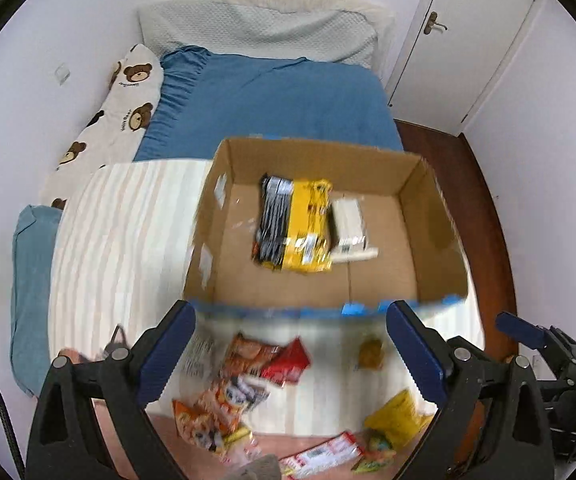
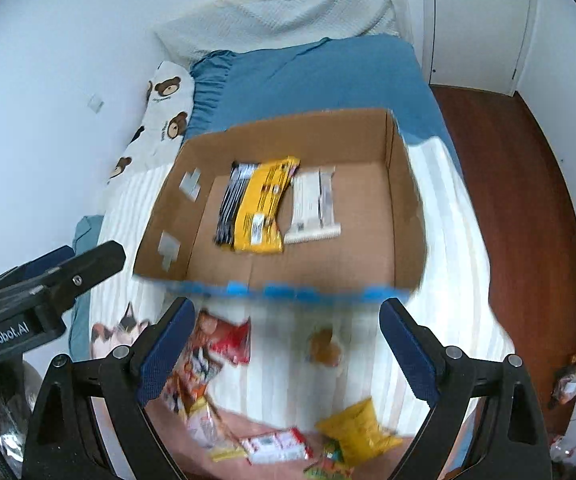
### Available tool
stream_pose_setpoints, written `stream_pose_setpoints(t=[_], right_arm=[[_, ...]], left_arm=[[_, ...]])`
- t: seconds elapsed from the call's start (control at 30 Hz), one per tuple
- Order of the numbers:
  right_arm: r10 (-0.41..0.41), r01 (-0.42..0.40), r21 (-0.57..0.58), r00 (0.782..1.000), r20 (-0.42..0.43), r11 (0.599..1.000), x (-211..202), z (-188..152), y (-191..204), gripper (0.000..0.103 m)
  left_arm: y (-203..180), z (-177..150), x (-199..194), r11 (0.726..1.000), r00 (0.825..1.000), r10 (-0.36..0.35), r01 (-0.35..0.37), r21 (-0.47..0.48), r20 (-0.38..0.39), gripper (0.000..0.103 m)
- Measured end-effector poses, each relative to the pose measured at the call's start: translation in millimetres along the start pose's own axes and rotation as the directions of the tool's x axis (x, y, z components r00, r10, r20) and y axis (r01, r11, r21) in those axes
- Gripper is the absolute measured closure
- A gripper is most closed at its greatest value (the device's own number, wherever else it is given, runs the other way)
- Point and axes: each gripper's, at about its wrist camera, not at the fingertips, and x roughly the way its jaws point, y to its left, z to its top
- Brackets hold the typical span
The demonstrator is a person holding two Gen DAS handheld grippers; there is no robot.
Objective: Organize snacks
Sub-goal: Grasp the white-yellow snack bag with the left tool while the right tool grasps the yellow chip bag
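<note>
**Both grippers wide & empty above the bed; three packs in the box**

Left gripper (image 1: 289, 320): jaws spread wide, nothing btwn the blue pads, pointing steeply down over the near edge of the cardboard box (image 1: 423, 216). Right gripper (image 2: 288, 318): same, jaws wide apart, nothing held. In the left wrist view the right gripper shows at the far right edge; in the right wrist view the left one sits at the left edge.

Box sits open on the striped blanket (image 1: 128, 240), blue tape along its near rim. Inside, on the bottom: black pack (image 2: 230, 204) touching yellow pack (image 2: 262, 208), white pack (image 2: 313, 208) just beside that on the right. Rest of the box floor bare.

Loose snacks on the blanket in front of the box, below the grippers: red bag (image 2: 232, 338), orange bags (image 1: 224, 404), small brown item (image 2: 323, 346), yellow bag (image 2: 357, 432), red-and-white pack (image 2: 278, 446). Labels too blurred to read.

Behind the box: blue sheet (image 1: 288, 100), bear-print pillow (image 1: 124, 112). Wood floor (image 2: 519, 200) to the right.
</note>
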Motion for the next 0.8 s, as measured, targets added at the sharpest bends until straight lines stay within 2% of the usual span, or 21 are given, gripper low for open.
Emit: stream_pose_setpoints(t=[0.07,0.2,0.23,0.3,0.37,0.4,0.5,0.57,0.63,0.67,0.7,0.73,0.77,0.8], right_arm=[[-0.007,0.007,-0.012,1.000,-0.019,1.000,4,-27,-3,0.007],[-0.052,0.050,-0.036,0.996,-0.069,0.998,24,-80,-16,0.007],[-0.073,0.069,-0.049,0.993,-0.089,0.996,33,-93,-20,0.007],[-0.097,0.087,-0.078,0.985,-0.143,0.993,52,-116,-27,0.007],[-0.136,0.114,-0.122,0.973,-0.188,0.986,75,-135,-33,0.007],[-0.156,0.129,-0.147,0.969,-0.192,0.981,82,-140,-33,0.007],[-0.231,0.182,-0.229,0.951,-0.207,0.956,108,-154,-36,0.008],[-0.255,0.194,-0.256,0.938,-0.234,0.947,125,-159,-40,0.009],[-0.262,0.190,-0.268,0.928,-0.265,0.945,139,-164,-44,0.013],[-0.265,0.188,-0.271,0.922,-0.283,0.944,145,-167,-47,0.018],[-0.260,0.181,-0.269,0.919,-0.297,0.946,151,-169,-49,0.022],[-0.262,0.180,-0.269,0.914,-0.310,0.946,155,-172,-51,0.030],[-0.258,0.179,-0.256,0.913,-0.317,0.950,157,-173,-54,0.030],[-0.248,0.177,-0.239,0.916,-0.315,0.955,157,-174,-57,0.031]], left_arm=[[3,-25,4,0.999,0.999,0.037,-0.037,0.014,-0.013,0.005],[19,-100,37,0.996,0.987,0.083,-0.084,-0.001,-0.136,0.005],[25,-124,53,0.996,0.977,0.078,-0.083,-0.015,-0.198,0.005],[38,-167,86,0.996,0.945,0.049,-0.071,-0.055,-0.324,0.005],[47,-198,111,0.992,0.916,0.028,-0.075,-0.102,-0.401,0.010],[55,-218,129,0.986,0.894,0.012,-0.085,-0.142,-0.449,0.011],[70,-250,159,0.962,0.852,-0.062,-0.088,-0.258,-0.520,0.011],[72,-261,173,0.951,0.835,-0.092,-0.088,-0.296,-0.543,0.011],[73,-266,187,0.942,0.831,-0.102,-0.096,-0.322,-0.546,0.011],[74,-267,190,0.936,0.831,-0.112,-0.096,-0.339,-0.544,0.017],[75,-267,193,0.925,0.834,-0.139,-0.083,-0.370,-0.533,0.029],[73,-265,196,0.921,0.838,-0.153,-0.070,-0.383,-0.523,0.036],[69,-261,197,0.925,0.844,-0.150,-0.064,-0.375,-0.514,0.045],[63,-256,196,0.934,0.854,-0.129,-0.066,-0.350,-0.504,0.048]])
